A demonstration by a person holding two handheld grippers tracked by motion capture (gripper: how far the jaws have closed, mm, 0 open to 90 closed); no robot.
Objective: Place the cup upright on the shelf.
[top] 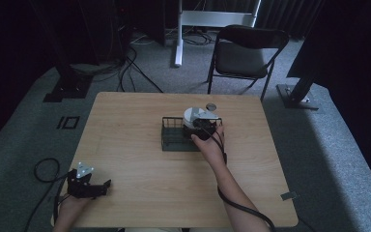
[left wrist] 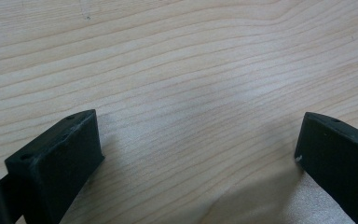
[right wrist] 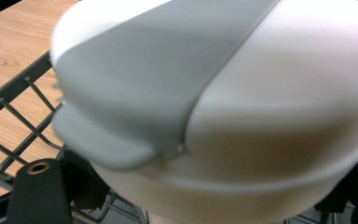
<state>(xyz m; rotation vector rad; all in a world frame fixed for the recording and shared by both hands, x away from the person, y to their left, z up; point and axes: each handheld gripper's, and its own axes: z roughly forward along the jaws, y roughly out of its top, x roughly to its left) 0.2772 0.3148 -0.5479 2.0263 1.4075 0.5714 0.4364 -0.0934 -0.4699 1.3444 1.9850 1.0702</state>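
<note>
A round white container (top: 196, 115) with a grey band across its lid sits at the right end of a black wire basket (top: 174, 137) in the middle of the table. My right gripper (top: 204, 127) is shut on the container from the near side. In the right gripper view the container (right wrist: 261, 102) is very close and tilted, with a black jaw on each side of its base and the basket wires (right wrist: 18, 121) below left. My left gripper (top: 101, 186) rests open near the table's front left corner, its jaws wide apart over bare wood (left wrist: 198, 140).
A small round grey disc (top: 211, 106) lies on the wooden table (top: 125, 121) just behind the basket. A black folding chair (top: 246, 53) stands beyond the far edge, with stand bases and cables on the floor. A cable loop (top: 46, 169) hangs off the left side.
</note>
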